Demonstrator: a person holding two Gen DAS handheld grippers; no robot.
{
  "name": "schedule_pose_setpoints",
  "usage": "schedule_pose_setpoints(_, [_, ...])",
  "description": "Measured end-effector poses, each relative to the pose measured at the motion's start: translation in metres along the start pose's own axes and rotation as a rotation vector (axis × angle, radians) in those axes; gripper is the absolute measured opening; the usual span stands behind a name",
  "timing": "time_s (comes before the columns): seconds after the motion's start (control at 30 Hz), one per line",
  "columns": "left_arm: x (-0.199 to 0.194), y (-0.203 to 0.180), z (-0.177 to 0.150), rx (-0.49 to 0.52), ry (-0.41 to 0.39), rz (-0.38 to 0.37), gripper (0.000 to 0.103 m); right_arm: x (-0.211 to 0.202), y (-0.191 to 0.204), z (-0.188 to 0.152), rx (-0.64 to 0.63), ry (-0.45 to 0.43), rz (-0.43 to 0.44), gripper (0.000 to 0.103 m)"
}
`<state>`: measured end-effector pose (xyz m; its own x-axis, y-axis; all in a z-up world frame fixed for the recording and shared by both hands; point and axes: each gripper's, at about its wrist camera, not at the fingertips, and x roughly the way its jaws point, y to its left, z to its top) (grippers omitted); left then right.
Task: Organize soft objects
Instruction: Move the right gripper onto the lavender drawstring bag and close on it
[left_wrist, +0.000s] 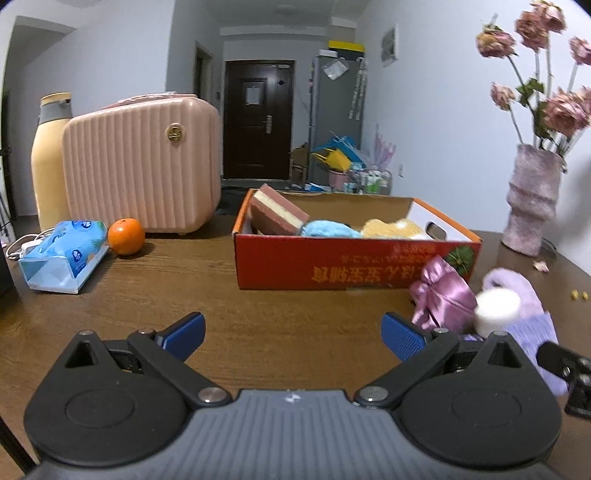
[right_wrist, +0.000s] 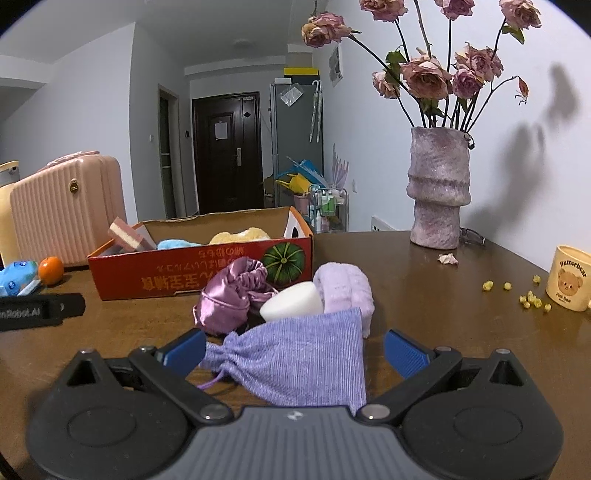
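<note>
A red cardboard box (left_wrist: 332, 264) (right_wrist: 147, 275) on the brown table holds a pink-and-cream sponge (left_wrist: 280, 216), a blue plush (left_wrist: 328, 229) and a yellow plush (left_wrist: 395, 229). In front of it lie a pink satin pouch (right_wrist: 229, 295) (left_wrist: 439, 295), a white foam puff (right_wrist: 291, 301) (left_wrist: 496, 308), a rolled lilac towel (right_wrist: 345, 290) and a purple knit drawstring bag (right_wrist: 295, 356) (left_wrist: 532, 332). My right gripper (right_wrist: 295, 349) is open, its jaws on either side of the knit bag. My left gripper (left_wrist: 293, 336) is open and empty over bare table, left of the pile.
A pink ribbed case (left_wrist: 142, 162), a yellow bottle (left_wrist: 48, 155), an orange (left_wrist: 126, 236) and a blue tissue pack (left_wrist: 64, 254) stand at the left. A vase of dried roses (right_wrist: 437, 188) and a bear mug (right_wrist: 570, 278) stand at the right, with yellow crumbs (right_wrist: 532, 299) nearby.
</note>
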<state>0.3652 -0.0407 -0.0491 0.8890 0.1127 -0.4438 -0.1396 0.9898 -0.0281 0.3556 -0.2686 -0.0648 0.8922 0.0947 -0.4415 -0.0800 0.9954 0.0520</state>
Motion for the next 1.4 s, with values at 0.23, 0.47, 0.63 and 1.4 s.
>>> schedule_pose_setpoints(0.23, [-0.007, 0.008, -0.005, 0.046, 0.014, -0.035, 0.103, 0.006, 0.008, -0.002, -0.031, 0.02, -0.008, 0.103])
schedule_pose_setpoints(0.47, [-0.001, 0.019, -0.003, 0.032, 0.036, -0.046, 0.103, 0.041, 0.018, 0.004, -0.015, 0.105, -0.025, 0.103])
schedule_pose_setpoints(0.63, [0.004, 0.024, -0.003, 0.023, 0.05, -0.051, 0.103, 0.065, 0.023, 0.008, 0.003, 0.151, -0.04, 0.103])
schedule_pose_setpoints(1.4, [0.01, 0.024, -0.004, 0.03, 0.083, -0.069, 0.103, 0.081, 0.035, -0.001, -0.085, 0.232, -0.048, 0.095])
